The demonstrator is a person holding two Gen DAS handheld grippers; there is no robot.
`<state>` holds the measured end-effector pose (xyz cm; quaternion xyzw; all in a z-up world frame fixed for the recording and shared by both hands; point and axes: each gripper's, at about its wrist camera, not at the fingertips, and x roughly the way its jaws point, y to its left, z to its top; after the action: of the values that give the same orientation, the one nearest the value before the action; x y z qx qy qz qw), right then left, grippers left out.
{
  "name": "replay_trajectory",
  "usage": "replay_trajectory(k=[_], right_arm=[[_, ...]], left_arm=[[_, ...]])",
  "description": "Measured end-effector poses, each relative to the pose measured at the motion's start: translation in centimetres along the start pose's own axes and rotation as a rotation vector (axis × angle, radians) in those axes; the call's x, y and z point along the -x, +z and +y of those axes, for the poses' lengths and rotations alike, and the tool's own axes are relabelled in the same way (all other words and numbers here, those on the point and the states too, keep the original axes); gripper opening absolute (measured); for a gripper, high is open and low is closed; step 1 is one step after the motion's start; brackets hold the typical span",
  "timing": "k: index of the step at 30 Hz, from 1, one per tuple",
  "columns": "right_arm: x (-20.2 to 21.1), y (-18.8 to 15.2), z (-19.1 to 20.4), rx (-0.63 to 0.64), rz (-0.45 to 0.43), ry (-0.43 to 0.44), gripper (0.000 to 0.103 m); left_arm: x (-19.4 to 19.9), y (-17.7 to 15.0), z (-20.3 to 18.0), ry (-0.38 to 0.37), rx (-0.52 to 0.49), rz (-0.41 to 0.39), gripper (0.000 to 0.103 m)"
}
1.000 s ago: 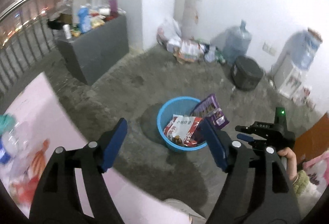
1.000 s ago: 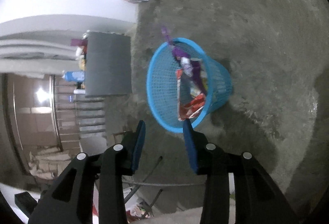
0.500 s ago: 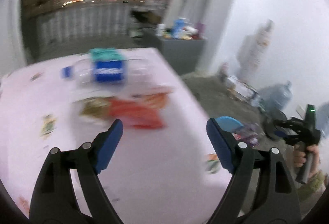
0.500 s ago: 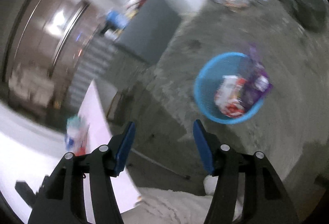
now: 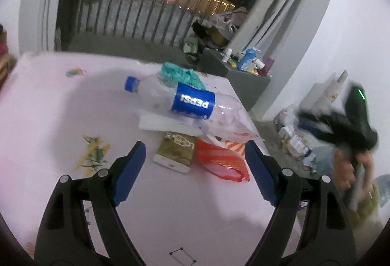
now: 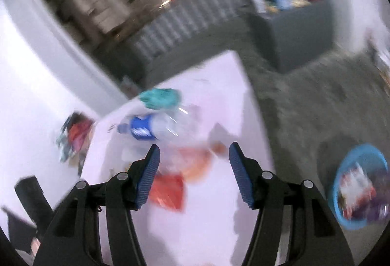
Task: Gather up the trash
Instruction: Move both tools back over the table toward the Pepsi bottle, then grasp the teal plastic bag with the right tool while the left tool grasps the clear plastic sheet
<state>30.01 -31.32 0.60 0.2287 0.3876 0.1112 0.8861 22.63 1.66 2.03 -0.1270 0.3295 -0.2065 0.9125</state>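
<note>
Trash lies on a pink table (image 5: 61,119): a clear Pepsi bottle (image 5: 192,101) on its side, a crumpled green bag (image 5: 179,73) behind it, white paper (image 5: 160,123), a brown-gold packet (image 5: 176,150) and a red wrapper (image 5: 219,161). My left gripper (image 5: 193,145) hovers over the packet and wrapper, jaws wide and easing slightly closed, nothing between them. In the blurred right wrist view my right gripper (image 6: 193,147) is open and empty above the bottle (image 6: 156,129) and red wrapper (image 6: 168,190). The blue basket (image 6: 337,183) of wrappers stands on the floor at lower right.
Small paper scraps (image 5: 92,151) lie left on the table. A grey cabinet (image 5: 243,78) with bottles stands beyond the table's far corner, a railing (image 5: 146,14) behind it. A litter pile (image 5: 295,139) sits by the white wall. A hand (image 5: 346,168) shows blurred at right.
Both views have swung from the floor and blue basket over to the pink table. My right gripper has risen, rolled, and its jaws have widened. The basket now sits at the right view's edge.
</note>
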Motion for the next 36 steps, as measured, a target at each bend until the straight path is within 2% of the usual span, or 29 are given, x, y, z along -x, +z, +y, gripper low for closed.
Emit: replay_trajectory(k=[4,6,8,10,11,16,21,26,29,36], right_arm=[[-7.8,6.7,3.4,0.07,0.109,0.078,0.058],[-13.0,10.1,5.0,0.092,0.2,0.114,0.058],[-17.3,11.9,6.1,0.113,0.283,0.086,0.058],[-20.3,12.5,6.8,0.143,0.332,0.029,0.058],[-22.2,12.7,7.3,0.161,0.384,0.021,0.058],[-26.0,12.0,6.8,0.135,0.499,0.012,0.056],[-25.0,9.8,7.6,0.217,0.53,-0.006,0.05],[-21.3,5.7,8.1,0.256,0.501,-0.055,0.05],[-19.0,3.6,7.3,0.196,0.464,-0.08,0.05],[-10.8,-4.0,3.6,-0.063,0.373,-0.048,0.05]], left_arm=[[-2.3,-0.4,0.2,-0.056,0.039,0.04,0.064],[-3.5,-0.4,0.2,-0.077,0.059,0.067,0.056],[-4.6,-0.7,0.0,-0.082,0.061,0.095,0.049],[-5.7,-0.9,-0.2,-0.081,0.057,0.124,0.042],[-6.3,-1.1,-0.2,-0.079,0.059,0.142,0.038],[-8.4,-1.6,0.5,-0.071,0.128,0.204,0.025],[-8.5,-1.2,1.4,-0.051,0.154,0.177,0.023],[-7.7,-1.6,2.5,-0.01,0.193,0.164,0.021],[-6.5,-2.0,2.7,0.018,0.193,0.146,0.021],[-3.6,-3.9,2.9,0.063,0.197,0.133,0.02]])
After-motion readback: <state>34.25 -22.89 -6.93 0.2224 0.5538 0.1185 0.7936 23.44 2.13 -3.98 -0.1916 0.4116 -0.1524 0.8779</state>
